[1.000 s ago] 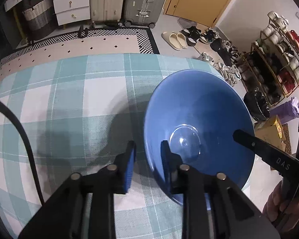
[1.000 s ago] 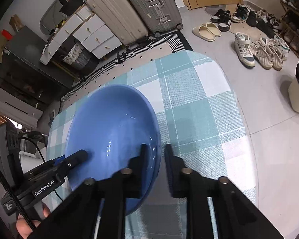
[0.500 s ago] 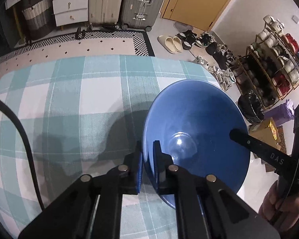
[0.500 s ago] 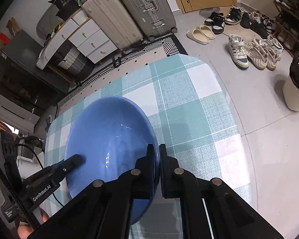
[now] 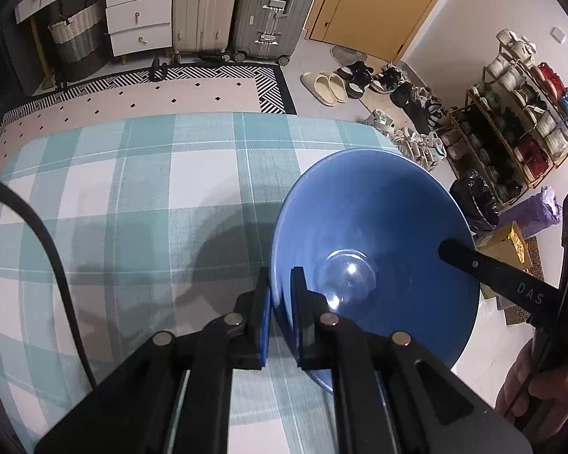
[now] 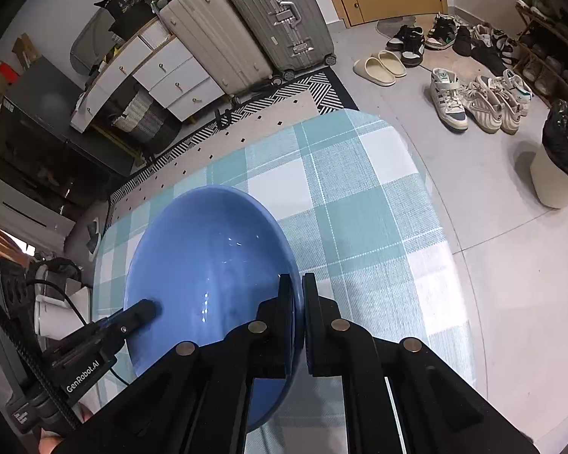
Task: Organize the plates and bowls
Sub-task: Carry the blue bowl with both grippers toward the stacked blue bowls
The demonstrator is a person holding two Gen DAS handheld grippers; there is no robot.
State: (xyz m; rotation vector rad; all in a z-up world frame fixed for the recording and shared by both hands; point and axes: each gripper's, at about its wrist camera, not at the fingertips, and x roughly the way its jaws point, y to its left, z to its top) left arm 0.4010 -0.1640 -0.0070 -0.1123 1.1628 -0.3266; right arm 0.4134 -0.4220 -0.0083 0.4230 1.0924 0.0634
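Observation:
A large blue bowl (image 5: 375, 234) is held between both grippers above a table with a teal and white checked cloth (image 5: 132, 196). My left gripper (image 5: 280, 302) is shut on the bowl's left rim, one finger inside and one outside. My right gripper (image 6: 298, 302) is shut on the opposite rim of the bowl (image 6: 208, 261). The right gripper's finger (image 5: 484, 270) shows inside the bowl in the left wrist view. The left gripper's finger (image 6: 132, 316) shows in the right wrist view.
The cloth (image 6: 352, 204) covers a rounded table whose edge (image 6: 454, 227) drops to a tiled floor. Beyond it are suitcases (image 5: 269, 7), white drawers (image 5: 140, 15), a patterned rug (image 5: 170, 90), shoes (image 6: 469, 102), a shoe rack (image 5: 518, 113) and a bin (image 6: 560, 159).
Both grippers closed from open onto the bowl's rim. The bowl then rose off the cloth and sits higher and farther from the table now.

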